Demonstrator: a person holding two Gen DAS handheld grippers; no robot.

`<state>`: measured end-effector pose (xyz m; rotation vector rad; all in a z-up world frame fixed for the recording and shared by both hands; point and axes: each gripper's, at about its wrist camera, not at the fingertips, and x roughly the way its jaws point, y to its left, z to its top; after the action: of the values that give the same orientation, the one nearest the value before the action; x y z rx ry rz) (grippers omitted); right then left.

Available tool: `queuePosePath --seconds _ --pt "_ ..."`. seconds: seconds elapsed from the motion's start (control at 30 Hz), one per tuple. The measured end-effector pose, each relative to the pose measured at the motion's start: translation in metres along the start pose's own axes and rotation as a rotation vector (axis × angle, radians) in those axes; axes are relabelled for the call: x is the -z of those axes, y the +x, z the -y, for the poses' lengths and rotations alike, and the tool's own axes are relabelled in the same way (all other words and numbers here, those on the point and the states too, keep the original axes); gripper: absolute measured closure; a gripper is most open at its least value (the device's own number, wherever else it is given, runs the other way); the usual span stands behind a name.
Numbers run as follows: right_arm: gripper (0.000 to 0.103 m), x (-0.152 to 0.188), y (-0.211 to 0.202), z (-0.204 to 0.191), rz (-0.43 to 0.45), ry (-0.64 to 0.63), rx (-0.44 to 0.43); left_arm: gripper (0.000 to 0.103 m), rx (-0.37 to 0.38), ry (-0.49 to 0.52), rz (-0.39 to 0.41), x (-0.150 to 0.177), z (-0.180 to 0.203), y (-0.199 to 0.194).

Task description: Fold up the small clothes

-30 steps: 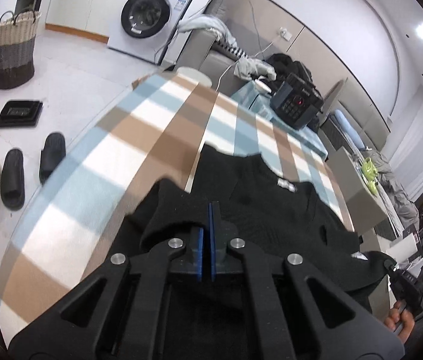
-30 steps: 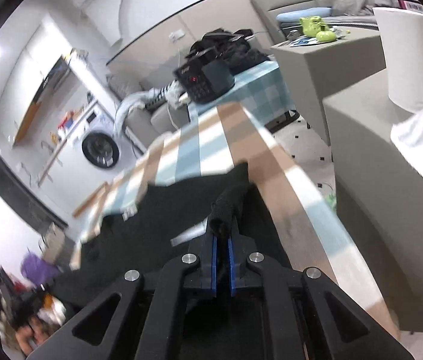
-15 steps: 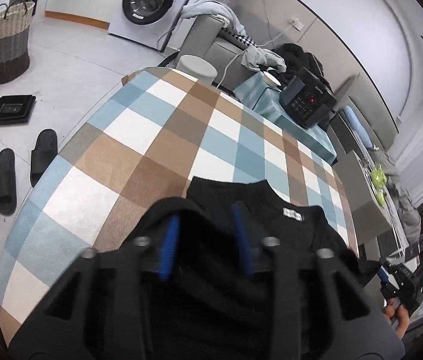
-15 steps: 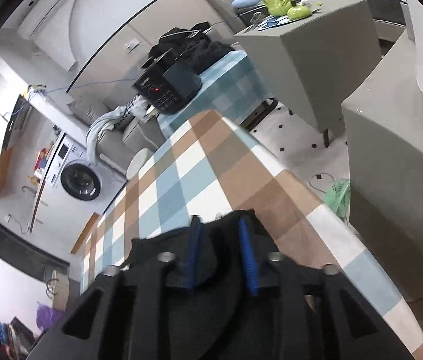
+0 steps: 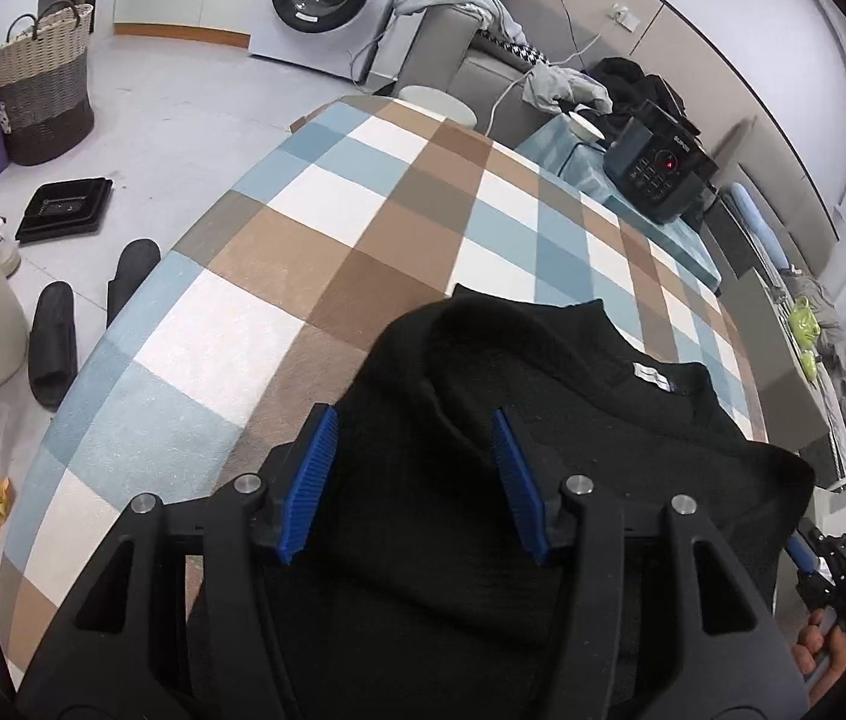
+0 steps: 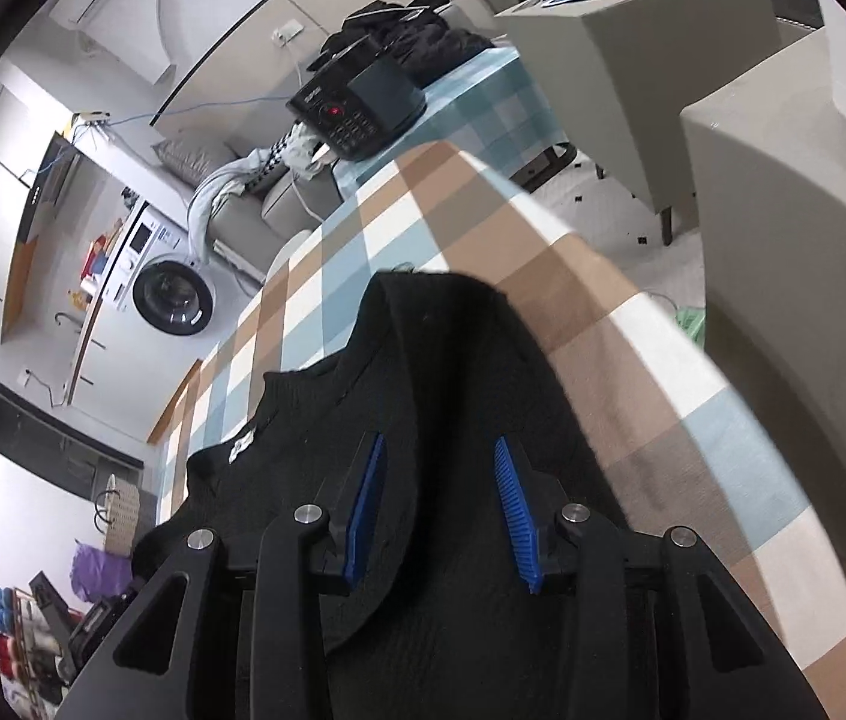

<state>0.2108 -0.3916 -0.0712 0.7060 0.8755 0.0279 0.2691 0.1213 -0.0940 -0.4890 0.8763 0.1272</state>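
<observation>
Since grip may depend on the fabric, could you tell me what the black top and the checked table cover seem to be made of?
Black top: looks like a soft knit, matte, fuzzy surface with a thick rolled edge; fibre cannot be told.
Checked table cover: seems a napped or felt-like cloth, matte, with a fine grainy texture in the pale squares.

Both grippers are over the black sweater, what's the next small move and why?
Probably lift both clear and regrip lower for the next fold. The left gripper and right gripper have their jaws wide apart, holding nothing, and the black sweater lies on the checked tablecloth with both sleeves apparently folded in.
</observation>
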Motion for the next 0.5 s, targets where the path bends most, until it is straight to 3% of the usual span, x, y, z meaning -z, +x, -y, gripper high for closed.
queuePosePath --seconds 0.03,0.1,0.23,0.27,0.5 --pt "0.065 0.001 0.002 -0.002 -0.005 -0.005 -0.002 0.069 -0.003 -0.005 0.001 0.0 -0.002 0.002" --pt "0.065 0.002 0.006 -0.005 -0.017 -0.013 0.0 0.074 0.017 -0.024 -0.015 -0.002 -0.005 0.005" --pt "0.065 0.002 0.012 -0.013 -0.03 -0.046 0.014 0.099 0.049 -0.023 -0.01 -0.007 -0.005 0.011" --pt "0.065 0.002 0.013 -0.012 -0.029 -0.048 0.027 0.099 0.05 -0.026 -0.004 -0.009 -0.004 0.012" --pt "0.1 -0.009 0.028 -0.006 -0.021 -0.023 0.068 0.1 0.074 -0.038 0.066 -0.025 0.0 0.006"
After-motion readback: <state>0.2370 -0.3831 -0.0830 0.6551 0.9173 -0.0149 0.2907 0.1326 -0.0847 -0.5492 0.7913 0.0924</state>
